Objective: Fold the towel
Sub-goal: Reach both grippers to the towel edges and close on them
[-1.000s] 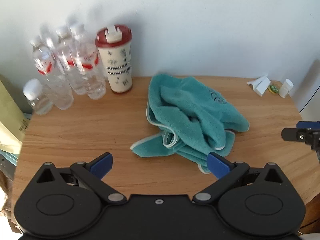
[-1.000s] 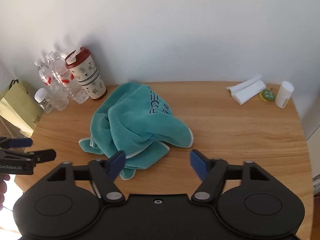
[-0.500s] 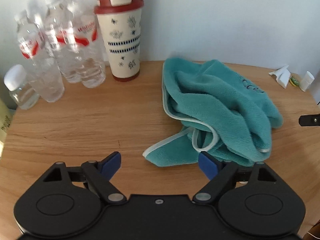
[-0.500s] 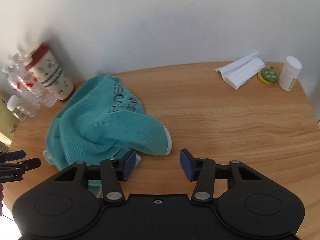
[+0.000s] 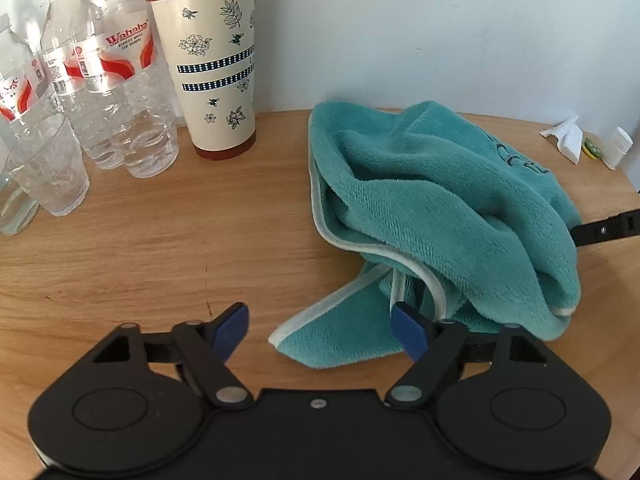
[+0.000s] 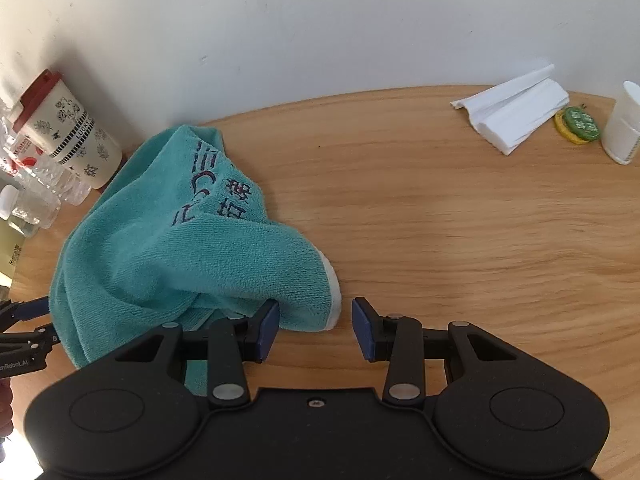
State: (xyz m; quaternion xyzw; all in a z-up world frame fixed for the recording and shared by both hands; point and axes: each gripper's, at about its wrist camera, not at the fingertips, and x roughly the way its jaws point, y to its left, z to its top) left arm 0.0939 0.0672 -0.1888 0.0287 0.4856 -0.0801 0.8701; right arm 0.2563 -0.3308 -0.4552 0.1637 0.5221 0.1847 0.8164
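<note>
L gripper, R gripper agape at towel

A plain white wall stands behind a wooden table. The table top is light brown with wavy grain lines, and its back edge curves round where it meets the wall. The wall has a few tiny dark marks on it (small specks, hard to make out). Soft light falls on the wood and makes a pale shine near the middle. A faint shadow sits on the wall at the left side. In the left wrist view the same wall looks a bit blue-grey, and the table shows a thin dark scratch in the wood
</note>
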